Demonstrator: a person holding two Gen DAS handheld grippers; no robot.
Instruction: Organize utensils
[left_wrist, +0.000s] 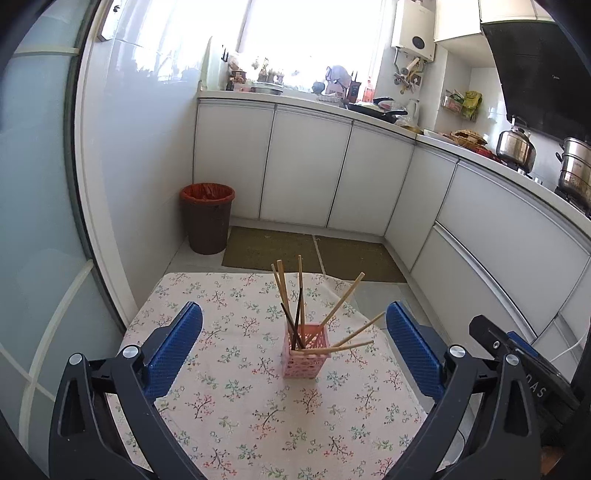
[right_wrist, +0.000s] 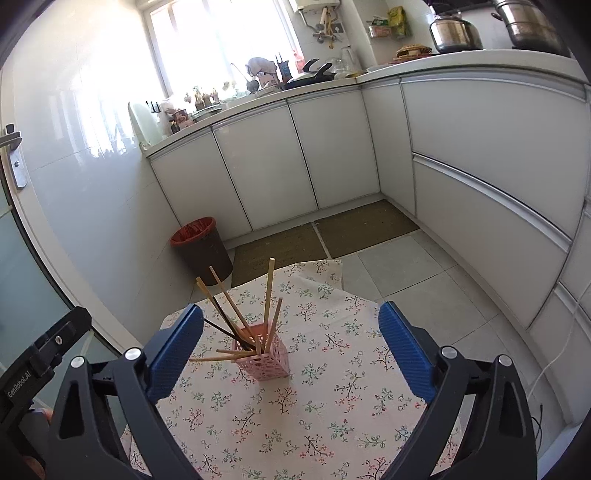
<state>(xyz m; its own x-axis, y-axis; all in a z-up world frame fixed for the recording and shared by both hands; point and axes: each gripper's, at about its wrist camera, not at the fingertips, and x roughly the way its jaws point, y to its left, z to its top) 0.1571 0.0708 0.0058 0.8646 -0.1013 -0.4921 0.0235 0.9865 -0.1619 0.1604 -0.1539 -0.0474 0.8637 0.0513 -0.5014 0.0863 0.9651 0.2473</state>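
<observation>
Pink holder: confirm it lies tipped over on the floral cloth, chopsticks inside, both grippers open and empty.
Not tipped over. The pink holder stands upright on the floral cloth, as the left wrist view shows. The rest holds: the chopsticks sit inside it, and the left gripper and right gripper are both open and empty.

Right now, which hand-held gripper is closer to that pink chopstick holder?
Neither clearly. The left hand-held gripper and the right hand-held gripper both hang open, short of the pink holder, touching nothing; the right looks marginally nearer.
</observation>
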